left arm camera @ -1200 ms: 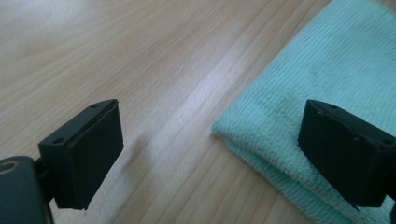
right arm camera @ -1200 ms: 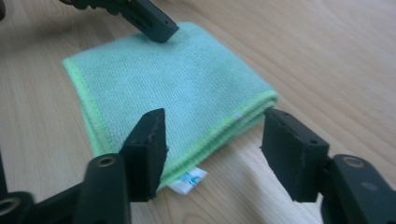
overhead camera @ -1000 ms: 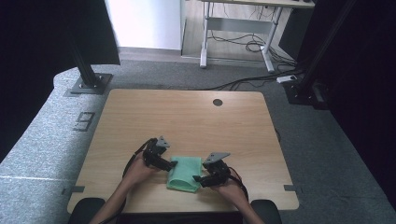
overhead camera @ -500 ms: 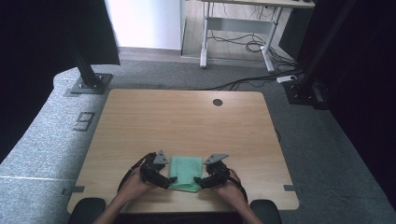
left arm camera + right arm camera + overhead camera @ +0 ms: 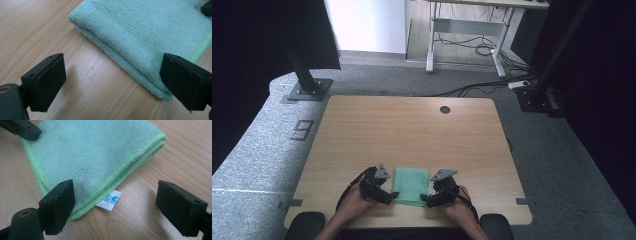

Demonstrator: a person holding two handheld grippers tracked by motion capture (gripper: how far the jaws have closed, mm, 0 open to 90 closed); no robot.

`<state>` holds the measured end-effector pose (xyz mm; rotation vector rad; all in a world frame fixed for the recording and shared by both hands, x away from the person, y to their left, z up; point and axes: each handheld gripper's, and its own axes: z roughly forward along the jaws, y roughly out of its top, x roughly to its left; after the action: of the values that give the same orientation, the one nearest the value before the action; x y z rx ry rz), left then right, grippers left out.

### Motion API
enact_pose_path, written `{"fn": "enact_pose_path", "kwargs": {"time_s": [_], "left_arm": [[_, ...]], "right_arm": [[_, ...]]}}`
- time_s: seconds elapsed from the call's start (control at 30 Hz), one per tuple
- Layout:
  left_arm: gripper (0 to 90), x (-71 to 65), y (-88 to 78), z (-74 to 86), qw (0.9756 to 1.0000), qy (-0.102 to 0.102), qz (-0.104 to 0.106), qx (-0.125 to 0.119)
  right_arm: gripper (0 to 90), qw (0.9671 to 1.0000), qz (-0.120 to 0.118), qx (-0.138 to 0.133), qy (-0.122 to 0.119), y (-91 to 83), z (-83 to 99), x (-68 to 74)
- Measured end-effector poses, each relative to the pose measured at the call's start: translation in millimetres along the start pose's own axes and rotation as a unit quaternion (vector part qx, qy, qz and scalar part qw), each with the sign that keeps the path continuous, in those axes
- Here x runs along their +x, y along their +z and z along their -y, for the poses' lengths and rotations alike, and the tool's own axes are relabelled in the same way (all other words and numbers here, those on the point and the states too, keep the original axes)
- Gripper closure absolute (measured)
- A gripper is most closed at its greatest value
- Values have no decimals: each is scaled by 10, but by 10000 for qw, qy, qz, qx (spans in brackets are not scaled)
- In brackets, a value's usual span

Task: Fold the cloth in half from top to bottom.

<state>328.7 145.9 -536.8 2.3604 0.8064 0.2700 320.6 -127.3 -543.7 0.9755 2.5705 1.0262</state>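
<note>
Folded mint-green microfibre cloth point(image 5: 411, 186) lies flat near worktop's point(image 5: 412, 130) front edge, centre; white label point(image 5: 109, 200) pokes out beneath. Left gripper point(image 5: 384, 192) wide, straddling cloth's near-left corner. Right gripper point(image 5: 431, 196) wide at near-right corner. Since a second ago left gripper dropped from cloth's far-left edge to near corner: both now set for corner grab, probably unfold or another fold.

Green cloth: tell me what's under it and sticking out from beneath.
The folded green cloth lies flat on the wooden table. A small white label pokes out from under its stitched edge. Anything else beneath or between the folds is covered.
</note>
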Motion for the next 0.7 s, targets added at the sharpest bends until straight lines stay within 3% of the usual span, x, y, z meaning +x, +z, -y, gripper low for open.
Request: {"fn": "enact_pose_path", "kwargs": {"time_s": [0.17,0.37,0.7], "left_arm": [[65,5,22,75,9991,-384,4,-156],[0,29,60,100,9987,-413,-99,-268],[0,162,133,27,9977,-538,-235,-343]], "right_arm": [[151,9999,93,-56,83,10,19,4],[186,9998,147,-89,135,24,-1,-17],[161,9993,247,-136,236,91,-66,-125]]}}
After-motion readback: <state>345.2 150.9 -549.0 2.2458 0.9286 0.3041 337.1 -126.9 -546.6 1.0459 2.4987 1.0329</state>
